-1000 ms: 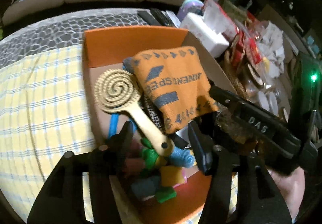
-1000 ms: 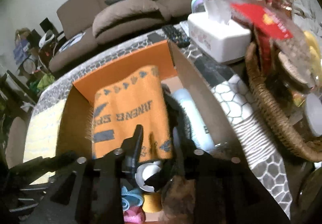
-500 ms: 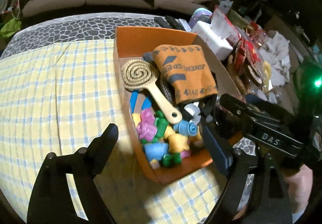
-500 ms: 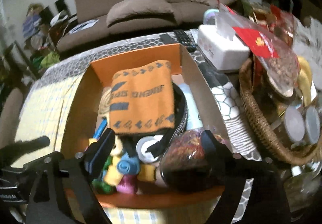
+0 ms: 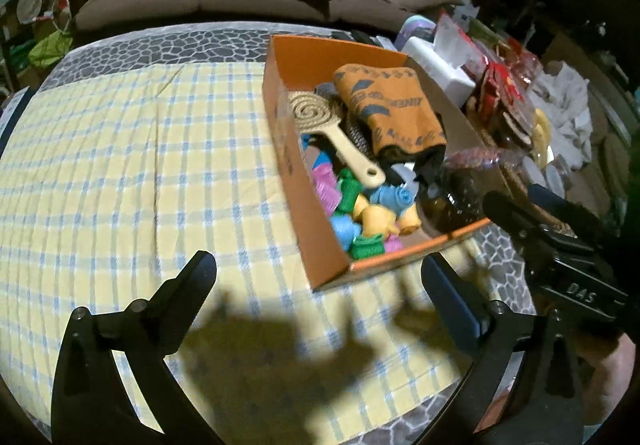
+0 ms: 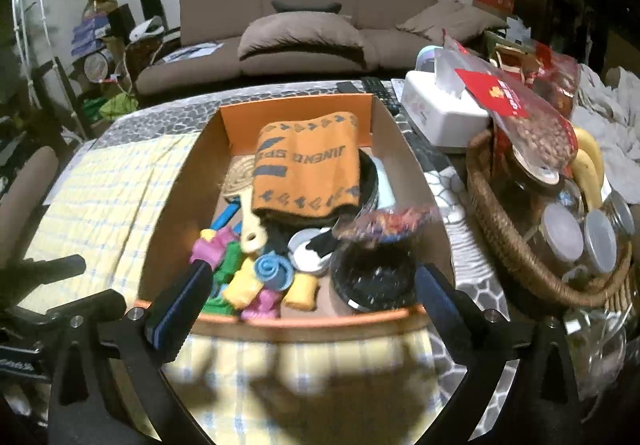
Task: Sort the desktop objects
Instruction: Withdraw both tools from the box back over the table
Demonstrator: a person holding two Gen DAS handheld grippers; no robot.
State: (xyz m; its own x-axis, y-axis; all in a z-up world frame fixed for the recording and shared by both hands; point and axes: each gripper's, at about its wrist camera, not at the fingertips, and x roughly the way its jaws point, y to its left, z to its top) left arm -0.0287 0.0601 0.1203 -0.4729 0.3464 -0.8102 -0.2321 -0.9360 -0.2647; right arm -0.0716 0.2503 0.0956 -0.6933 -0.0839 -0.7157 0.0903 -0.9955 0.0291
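Orange box (image 6: pixel 304 117) of sorted items fills mid-frame just ahead of the right gripper (image 6: pixel 308 285), nearer than the left gripper (image 5: pixel 320 281); both spread empty.

A table with a grey cobblestone-patterned cover (image 5: pixel 168 45) carries a yellow cloth with blue checks (image 5: pixel 140 173) spread over its left part. An open orange cardboard box (image 5: pixel 320 269) stands on the cloth's right edge. To the box's right rest a white tissue box (image 6: pixel 440 113), black remote controls (image 6: pixel 376 87) and a woven wicker basket (image 6: pixel 504 233).
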